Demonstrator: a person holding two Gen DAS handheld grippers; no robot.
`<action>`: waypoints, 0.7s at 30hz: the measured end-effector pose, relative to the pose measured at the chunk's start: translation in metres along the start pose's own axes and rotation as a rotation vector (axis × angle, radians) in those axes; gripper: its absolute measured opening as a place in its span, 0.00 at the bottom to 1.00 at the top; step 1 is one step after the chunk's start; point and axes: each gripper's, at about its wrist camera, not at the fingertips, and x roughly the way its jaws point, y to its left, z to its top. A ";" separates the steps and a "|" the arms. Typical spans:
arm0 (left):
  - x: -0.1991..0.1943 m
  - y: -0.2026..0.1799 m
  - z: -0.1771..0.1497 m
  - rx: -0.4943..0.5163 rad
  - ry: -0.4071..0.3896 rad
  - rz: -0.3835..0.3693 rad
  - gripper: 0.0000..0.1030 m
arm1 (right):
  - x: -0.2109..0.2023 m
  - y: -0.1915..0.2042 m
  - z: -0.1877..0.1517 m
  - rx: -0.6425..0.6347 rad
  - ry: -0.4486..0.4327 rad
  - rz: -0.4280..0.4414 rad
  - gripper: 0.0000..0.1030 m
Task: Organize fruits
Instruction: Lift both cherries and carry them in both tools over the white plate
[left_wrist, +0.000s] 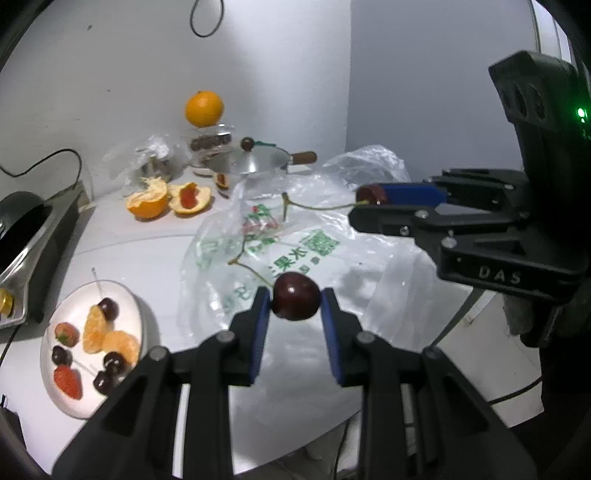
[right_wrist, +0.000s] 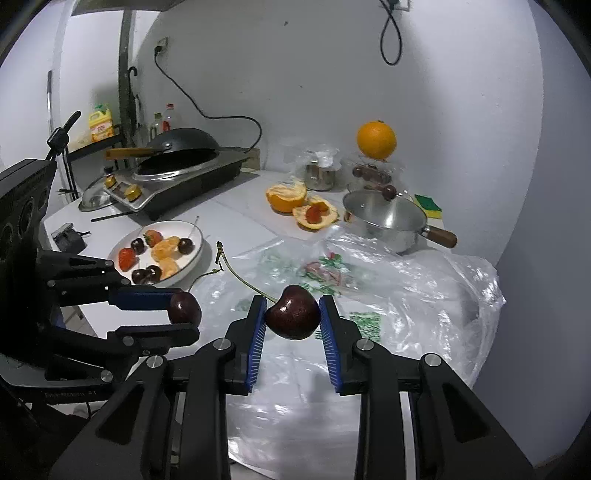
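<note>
Bench (right_wrist: 236, 218): white, w/ clear printed bag (right_wrist: 406, 280) spread over its near half; both views.

Stove (right_wrist: 192, 177) w/ black wok (right_wrist: 181, 147): whole in right view only; left view cuts it to a corner at the frame edge. Bottles (right_wrist: 99, 127) behind it, right view only, labels unreadable.

Steel pan (right_wrist: 384, 218) w/ lid, wood handle: both views. Green-yellow sponge (right_wrist: 428, 206) beside it, right view only.

Plate (left_wrist: 74, 402): white, holds strawberries, orange segments, dark cherries; left view closer, right view farther. Exact cherry count unclear.

Whole orange (right_wrist: 376, 139): sits atop a clear container at the back wall; base hard to make out.

Peeled orange halves (left_wrist: 168, 199): on bench, something red inside one peel, unclear what.

Left tool (left_wrist: 295, 301): pads pinching cherry A (left_wrist: 296, 301), held above the bag. In right view one finger hides part of it.

Right tool (right_wrist: 292, 312): pads pinching cherry B (right_wrist: 293, 313), above the bag. Left view shows it side-on, fruit mostly hidden between the fingers.

Stems (right_wrist: 221, 258): thin, run from each cherry & appear to meet at a joint; join itself too small to confirm.
</note>
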 end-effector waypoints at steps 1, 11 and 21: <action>-0.003 0.003 -0.002 -0.004 -0.003 0.005 0.28 | 0.000 0.004 0.001 -0.006 -0.001 0.002 0.30; -0.037 0.039 -0.025 -0.047 -0.032 0.050 0.28 | 0.005 0.050 0.016 -0.054 -0.004 0.023 0.30; -0.063 0.088 -0.048 -0.112 -0.060 0.099 0.28 | 0.025 0.099 0.030 -0.106 0.017 0.055 0.30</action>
